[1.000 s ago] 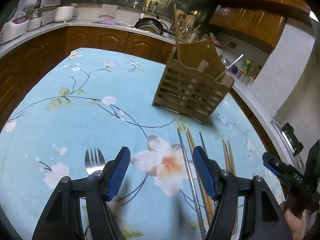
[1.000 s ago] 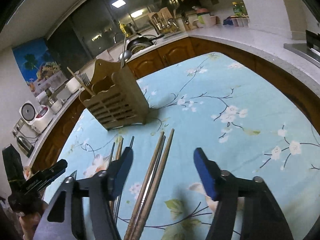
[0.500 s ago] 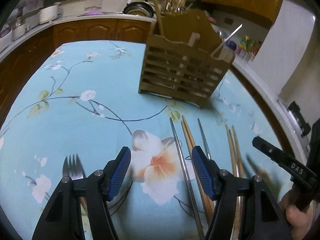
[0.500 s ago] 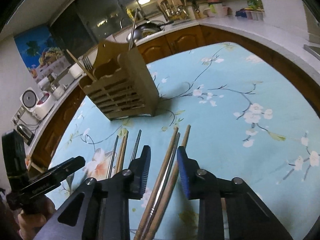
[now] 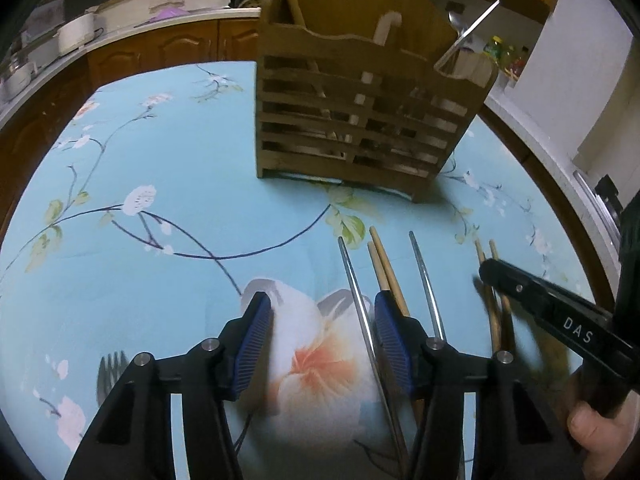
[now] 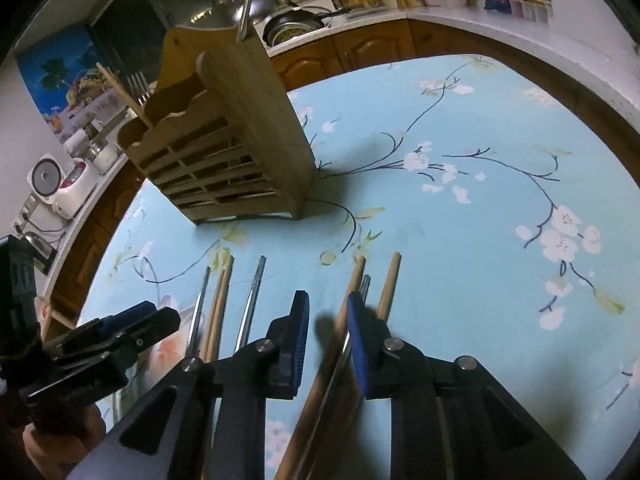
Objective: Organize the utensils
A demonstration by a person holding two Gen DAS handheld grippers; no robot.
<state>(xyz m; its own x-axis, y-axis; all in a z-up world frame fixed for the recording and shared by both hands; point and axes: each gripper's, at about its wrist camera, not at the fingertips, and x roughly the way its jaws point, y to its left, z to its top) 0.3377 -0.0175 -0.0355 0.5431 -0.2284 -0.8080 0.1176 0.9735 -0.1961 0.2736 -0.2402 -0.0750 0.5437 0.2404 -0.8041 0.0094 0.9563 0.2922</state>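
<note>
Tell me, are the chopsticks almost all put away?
Not yet. The wooden holder already has a few utensils standing in it. The right claw sits around one chopstick bundle without clearly gripping it. The left claw is open. More chopsticks and a fork lie on the tablecloth.

- Tablecloth [image 5: 168,184]: light blue, white and peach blossoms, dark thin branches, green leaves.
- Holder [image 5: 360,120]: brown slatted wood.
- Chopsticks [image 6: 390,284]: tan wood; others [image 5: 352,276] silver.
- Left gripper [image 5: 320,340]: black, blue ribbed pads [image 5: 252,344].
- Cabinets [image 5: 160,52]: dark brown.
</note>
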